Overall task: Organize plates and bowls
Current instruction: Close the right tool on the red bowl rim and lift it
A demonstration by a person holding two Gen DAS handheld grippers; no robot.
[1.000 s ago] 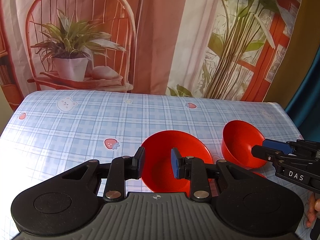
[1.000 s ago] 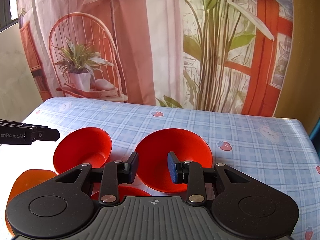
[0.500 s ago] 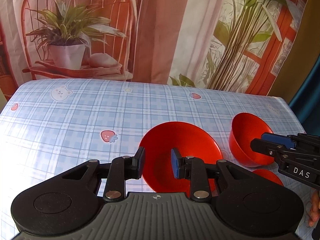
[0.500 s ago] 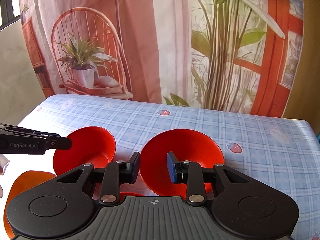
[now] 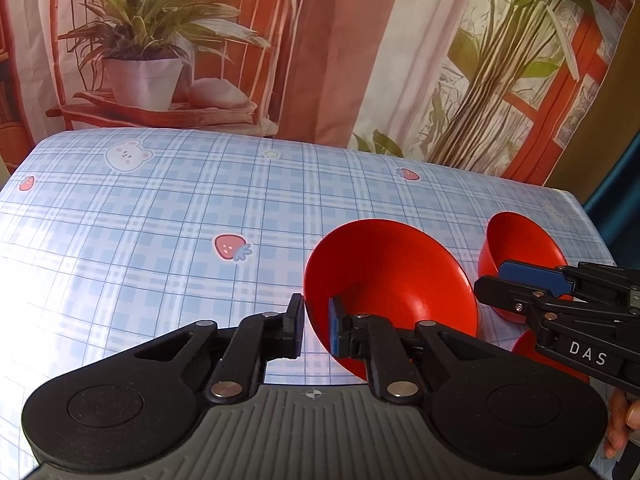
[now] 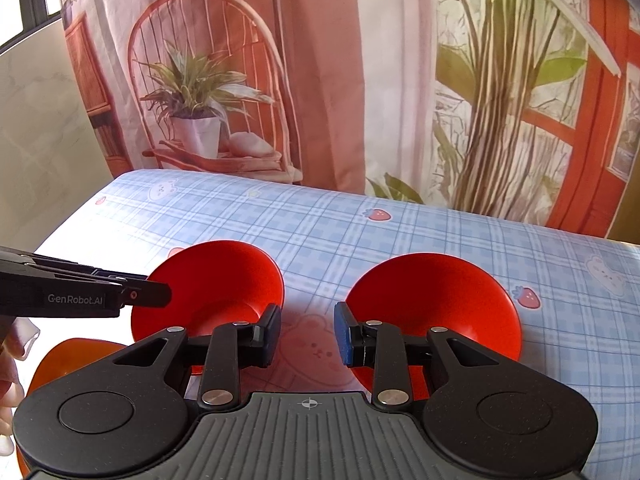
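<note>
A red bowl sits tilted on the checked tablecloth, and my left gripper is shut on its near-left rim. The right wrist view shows that bowl with the left gripper at its left rim. A second red bowl stands to the right of it. My right gripper is open just left of that bowl's rim, with only tablecloth between the fingers. In the left wrist view the right gripper hangs in front of the second bowl.
An orange plate lies at the near left, partly hidden by my right gripper's body. Another red-orange dish peeks out under the right gripper. The table ends at a printed backdrop; its right edge lies close behind the second bowl.
The left jaws have closed onto the bowl's rim, and that bowl now tilts. The right gripper has slid left, so the second bowl now sits off to its right.
</note>
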